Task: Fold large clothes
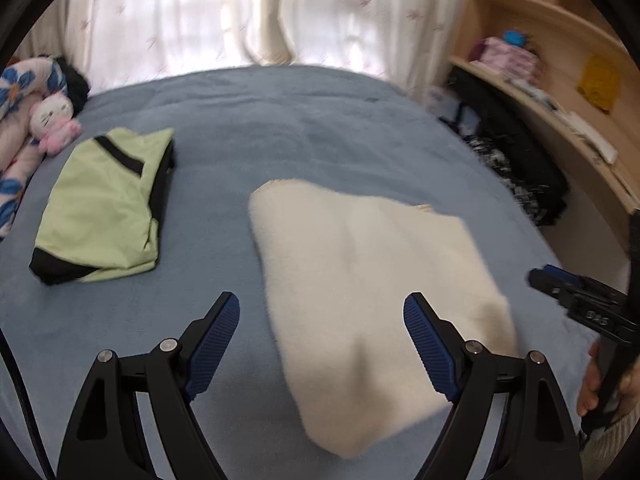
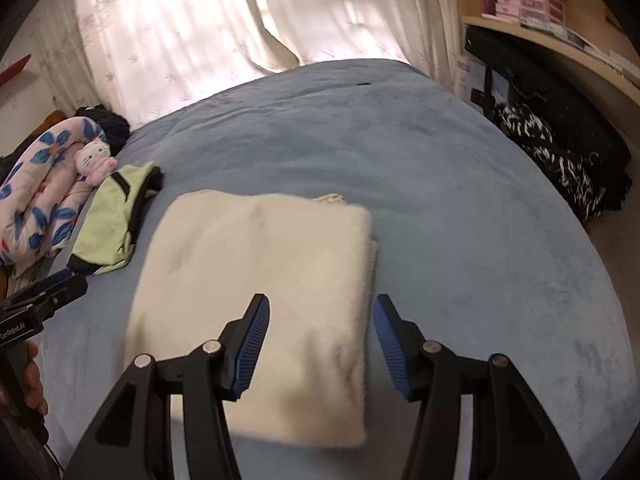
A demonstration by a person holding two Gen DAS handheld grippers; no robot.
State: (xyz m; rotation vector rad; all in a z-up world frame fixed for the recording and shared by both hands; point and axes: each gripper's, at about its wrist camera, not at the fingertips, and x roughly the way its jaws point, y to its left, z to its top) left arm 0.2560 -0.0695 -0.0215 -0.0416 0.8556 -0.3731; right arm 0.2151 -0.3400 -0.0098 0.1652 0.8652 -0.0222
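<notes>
Just ahead of both sets of tongs, the cream garment [image 1: 372,256] lies flat on the blue bed [image 1: 280,120], squared into a tidy folded packet. Left gripper [image 1: 322,312] hangs released above it, nothing between the pads; right gripper [image 2: 320,316] is likewise let go and empty. Off to their left, one green-and-black garment [image 1: 104,204] sits folded too. That's two pieces done by the look of it; no unfolded clothing shows on the bed.

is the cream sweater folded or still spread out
Folded. The cream sweater lies on the blue bed as a compact rectangle with straight edges, a second layer showing along its right side and no sleeves sticking out.
</notes>
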